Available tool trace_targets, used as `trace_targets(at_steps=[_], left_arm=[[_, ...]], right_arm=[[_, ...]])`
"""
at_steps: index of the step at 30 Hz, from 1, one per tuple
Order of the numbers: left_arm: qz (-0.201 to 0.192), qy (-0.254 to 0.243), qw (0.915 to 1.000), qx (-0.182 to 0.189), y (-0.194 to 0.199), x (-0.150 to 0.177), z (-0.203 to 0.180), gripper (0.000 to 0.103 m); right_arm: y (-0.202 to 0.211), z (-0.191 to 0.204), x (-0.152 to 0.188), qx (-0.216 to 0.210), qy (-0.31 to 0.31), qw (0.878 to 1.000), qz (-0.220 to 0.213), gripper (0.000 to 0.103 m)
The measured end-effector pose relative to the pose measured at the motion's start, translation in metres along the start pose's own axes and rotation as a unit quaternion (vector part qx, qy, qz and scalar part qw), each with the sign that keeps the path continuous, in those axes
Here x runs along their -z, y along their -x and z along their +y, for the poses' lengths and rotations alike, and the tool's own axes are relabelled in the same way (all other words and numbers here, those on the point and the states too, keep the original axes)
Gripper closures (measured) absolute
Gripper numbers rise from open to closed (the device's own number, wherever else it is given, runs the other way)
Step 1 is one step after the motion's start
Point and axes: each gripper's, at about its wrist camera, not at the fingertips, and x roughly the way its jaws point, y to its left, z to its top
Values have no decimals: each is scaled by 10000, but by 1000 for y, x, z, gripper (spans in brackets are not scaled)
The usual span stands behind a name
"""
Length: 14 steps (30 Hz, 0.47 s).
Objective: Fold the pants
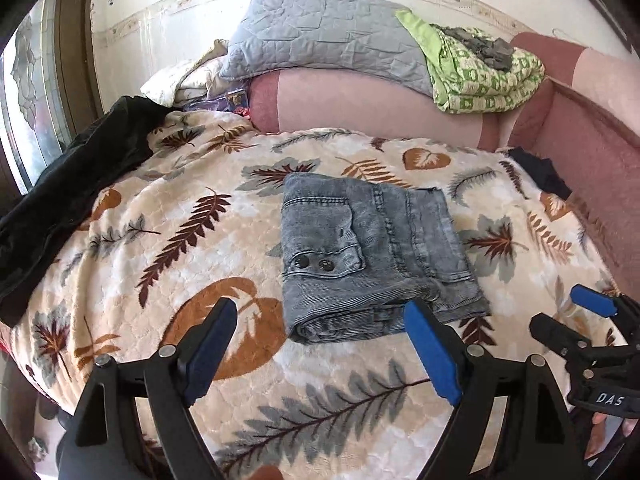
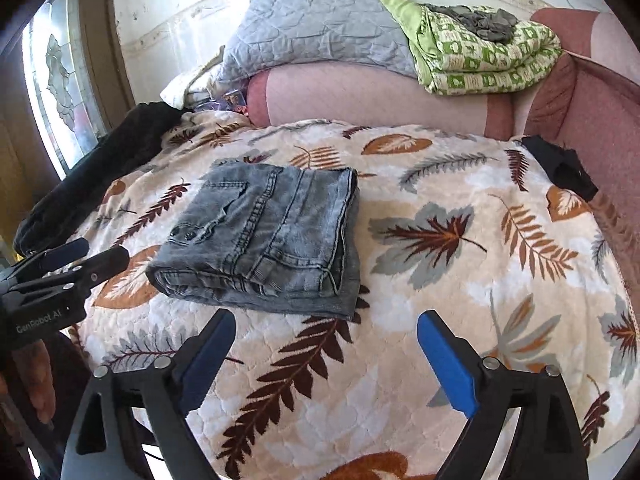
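The grey-blue denim pants (image 1: 372, 256) lie folded into a compact square on the leaf-patterned blanket (image 1: 160, 240); they also show in the right wrist view (image 2: 264, 240). My left gripper (image 1: 320, 316) is open and empty, just in front of the pants' near edge. My right gripper (image 2: 326, 324) is open and empty, in front and to the right of the pants. Each gripper shows at the edge of the other's view: the right one (image 1: 568, 312) and the left one (image 2: 96, 252).
A black garment (image 1: 68, 192) lies along the left of the bed. Another dark cloth (image 2: 560, 168) lies at the far right. A grey quilt (image 1: 328, 32) and a green patterned blanket (image 1: 488, 72) are stacked on the pink headboard cushions (image 1: 360, 108).
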Motion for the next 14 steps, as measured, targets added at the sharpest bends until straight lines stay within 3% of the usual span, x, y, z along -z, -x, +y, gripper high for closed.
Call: trace_targets(at_steps=[4, 14], left_arm=[[16, 90, 9999, 109, 1, -5, -3, 6], [-70, -100, 9999, 48, -6, -17, -9, 4]], right_arm=[[0, -1, -6, 38, 140, 9999, 55, 9], [-3, 0, -14, -14, 122, 9998, 171, 8]])
